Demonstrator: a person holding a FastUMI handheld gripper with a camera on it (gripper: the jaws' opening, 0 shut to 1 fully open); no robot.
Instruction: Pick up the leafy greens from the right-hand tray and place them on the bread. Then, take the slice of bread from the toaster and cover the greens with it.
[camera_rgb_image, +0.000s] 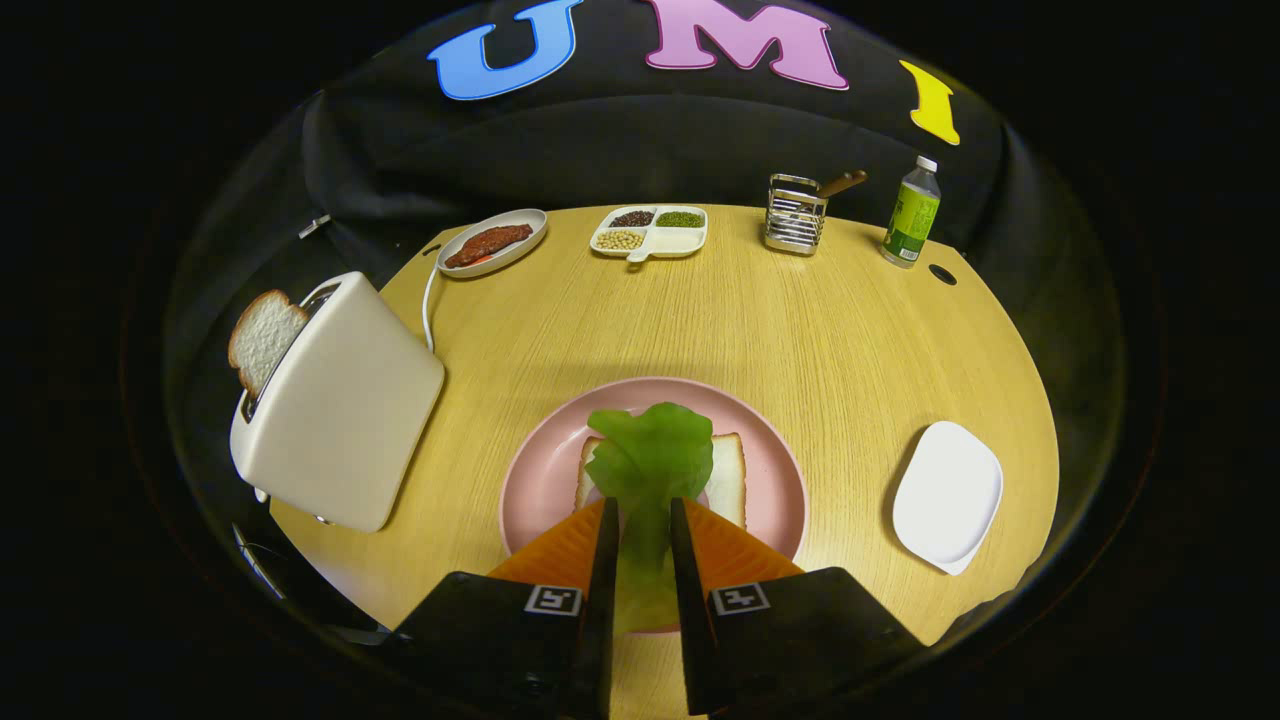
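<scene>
My gripper (640, 512) is shut on the stem of the leafy greens (652, 455), whose leaves spread out beyond the fingertips (607, 520). Under the greens a slice of bread (728, 480) lies on the pink plate (540, 480); the leaves hang over its middle. Whether they touch the bread I cannot tell. To the left stands a cream toaster (340, 410) with a second bread slice (262, 338) sticking out of its slot. To the right of the plate sits a white tray (948, 496) with nothing on it.
At the back of the wooden table (800, 330) are an oval dish with a piece of meat (492, 243), a divided dish of beans (650, 231), a wire holder with a wooden-handled utensil (797, 214) and a green bottle (913, 213). The toaster's white cord (430, 300) runs behind it.
</scene>
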